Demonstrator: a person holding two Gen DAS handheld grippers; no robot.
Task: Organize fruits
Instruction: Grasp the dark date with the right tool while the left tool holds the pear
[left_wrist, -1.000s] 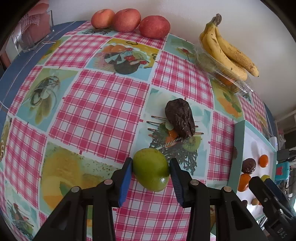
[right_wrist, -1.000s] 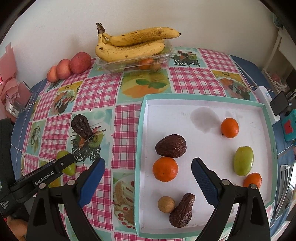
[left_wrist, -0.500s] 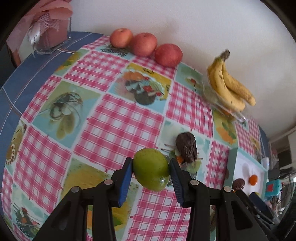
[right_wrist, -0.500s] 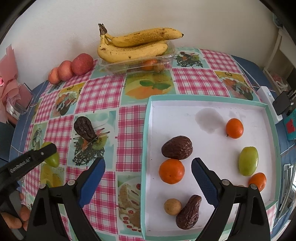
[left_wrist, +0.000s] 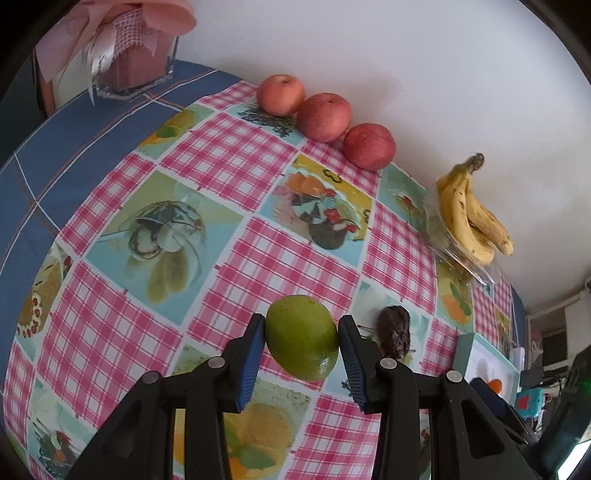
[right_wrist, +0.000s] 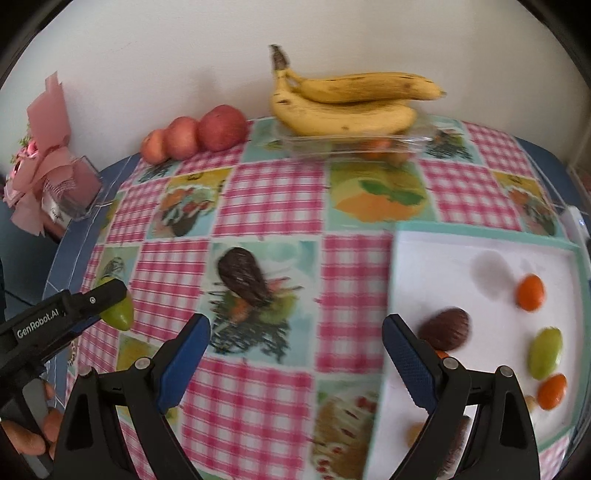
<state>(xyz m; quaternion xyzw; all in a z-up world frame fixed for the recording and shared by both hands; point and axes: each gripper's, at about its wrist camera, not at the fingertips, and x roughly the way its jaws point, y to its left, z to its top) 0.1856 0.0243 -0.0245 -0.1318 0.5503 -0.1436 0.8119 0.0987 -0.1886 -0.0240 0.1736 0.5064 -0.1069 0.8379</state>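
Checkered surface: left gripper jaws clamp green fruit; right gripper jaws wide, empty, dark fruit just ahead-left.

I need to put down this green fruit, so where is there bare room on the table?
Free: the checked cloth between the three red apples and the dark wrinkled fruit, and the white tray's back left corner. Crowded: the tray's front right, and around the bananas.
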